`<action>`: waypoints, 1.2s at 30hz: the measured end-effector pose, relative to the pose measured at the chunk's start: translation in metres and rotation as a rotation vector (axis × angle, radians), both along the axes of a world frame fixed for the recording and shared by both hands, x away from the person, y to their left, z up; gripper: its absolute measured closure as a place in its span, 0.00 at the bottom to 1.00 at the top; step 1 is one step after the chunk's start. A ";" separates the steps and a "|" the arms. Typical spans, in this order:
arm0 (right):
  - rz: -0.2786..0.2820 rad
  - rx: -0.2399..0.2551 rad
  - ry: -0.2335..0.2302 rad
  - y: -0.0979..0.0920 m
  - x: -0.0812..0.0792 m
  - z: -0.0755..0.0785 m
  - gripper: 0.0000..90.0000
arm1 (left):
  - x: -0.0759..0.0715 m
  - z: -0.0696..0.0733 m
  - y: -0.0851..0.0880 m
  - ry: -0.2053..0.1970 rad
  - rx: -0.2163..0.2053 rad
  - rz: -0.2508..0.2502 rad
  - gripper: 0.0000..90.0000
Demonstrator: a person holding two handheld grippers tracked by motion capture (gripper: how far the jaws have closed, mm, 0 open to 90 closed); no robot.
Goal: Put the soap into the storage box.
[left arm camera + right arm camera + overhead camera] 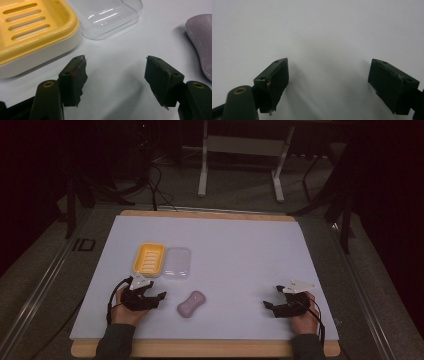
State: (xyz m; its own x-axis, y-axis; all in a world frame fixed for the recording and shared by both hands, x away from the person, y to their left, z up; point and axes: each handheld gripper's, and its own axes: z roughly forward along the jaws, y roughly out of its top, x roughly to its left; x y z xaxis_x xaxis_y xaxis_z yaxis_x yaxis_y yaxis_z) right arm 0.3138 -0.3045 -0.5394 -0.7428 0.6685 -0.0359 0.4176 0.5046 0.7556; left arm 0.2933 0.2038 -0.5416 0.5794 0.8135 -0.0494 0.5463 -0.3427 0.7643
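Both left gripper and right gripper gape wide, empty.

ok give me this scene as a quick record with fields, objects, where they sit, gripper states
surface: white table top on a wooden board
soap dish: yellow slotted dish, empty, far left of centre
lid: clear plastic cover, lying flat just right of the dish
soap: purple bar, nearer the person, apart from dish and cover
left hand-held gripper: open, holding nothing, just left of the soap
right hand-held gripper: open, holding nothing, over bare table at the right
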 end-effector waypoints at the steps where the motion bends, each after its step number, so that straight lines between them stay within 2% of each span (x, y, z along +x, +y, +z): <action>1: 0.002 -0.003 -0.010 0.000 -0.001 0.000 0.19 | 0.000 0.000 0.000 0.002 0.000 0.001 0.38; 7: 0.001 0.020 -0.023 -0.002 -0.002 0.001 0.19 | 0.001 0.000 0.000 0.012 -0.007 -0.002 0.34; 16: 0.005 0.028 -0.024 -0.002 -0.002 0.001 0.19 | 0.000 0.001 0.001 0.002 -0.005 0.001 0.35; 21: 0.001 0.030 -0.030 -0.003 -0.003 0.001 0.19 | 0.002 0.002 0.001 0.015 -0.006 -0.006 0.36; 22: 0.001 0.029 -0.031 -0.003 -0.003 0.001 0.19 | 0.003 0.004 0.000 0.010 0.020 -0.006 0.36; 26: -0.002 0.020 -0.037 -0.002 -0.004 0.001 0.19 | 0.003 0.010 0.001 0.006 -0.001 -0.006 0.36; 29: -0.004 0.025 -0.040 -0.002 -0.004 0.001 0.19 | 0.000 0.018 0.001 -0.003 0.012 -0.018 0.36; 36: -0.006 0.023 -0.045 -0.002 -0.004 0.001 0.19 | -0.003 0.029 -0.001 -0.015 0.013 -0.031 0.38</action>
